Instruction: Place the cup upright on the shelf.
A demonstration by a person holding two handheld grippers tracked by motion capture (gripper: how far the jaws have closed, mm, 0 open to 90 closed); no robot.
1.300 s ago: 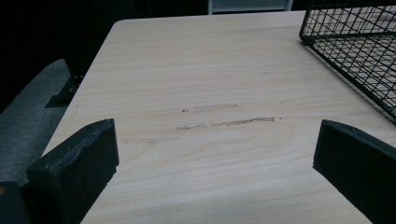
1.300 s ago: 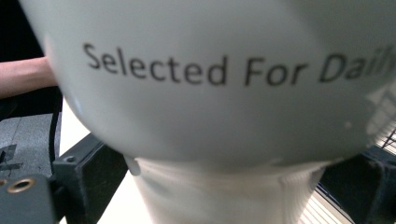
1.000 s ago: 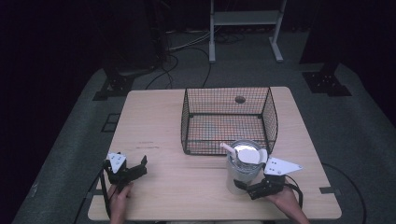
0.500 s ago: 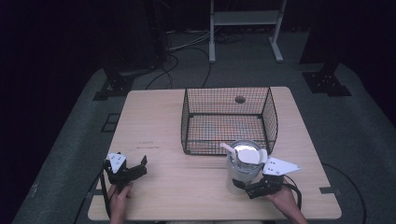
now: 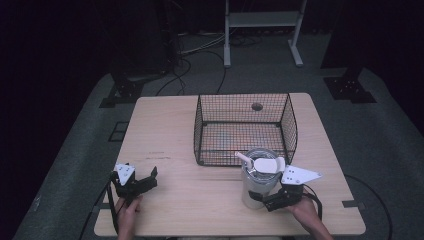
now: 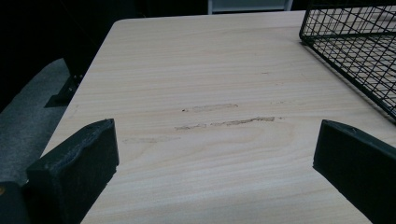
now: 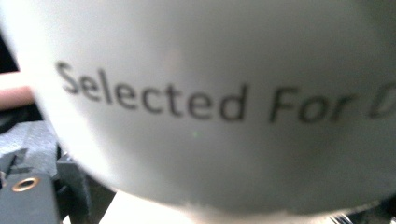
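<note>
A pale grey tin (image 5: 257,186) stands upright on the wooden table (image 5: 195,200), just in front of the wire basket (image 5: 245,97). On its top lie a white lid and scoop (image 5: 264,164). My right gripper (image 5: 264,199) reaches in from the right and closes around the tin's lower part. In the right gripper view the tin (image 7: 210,93) is blurred and very close, with the print "Selected For" on it. My left gripper (image 5: 148,181) rests at the table's front left, wide open, with bare wood between its jaws (image 6: 215,154).
The black wire basket's corner (image 6: 355,37) lies ahead and to the right of the left gripper. A small round hole (image 5: 257,106) marks the tabletop behind the basket. Scuff marks (image 6: 224,122) cross the wood. Dark floor, cables and a stand lie beyond the table.
</note>
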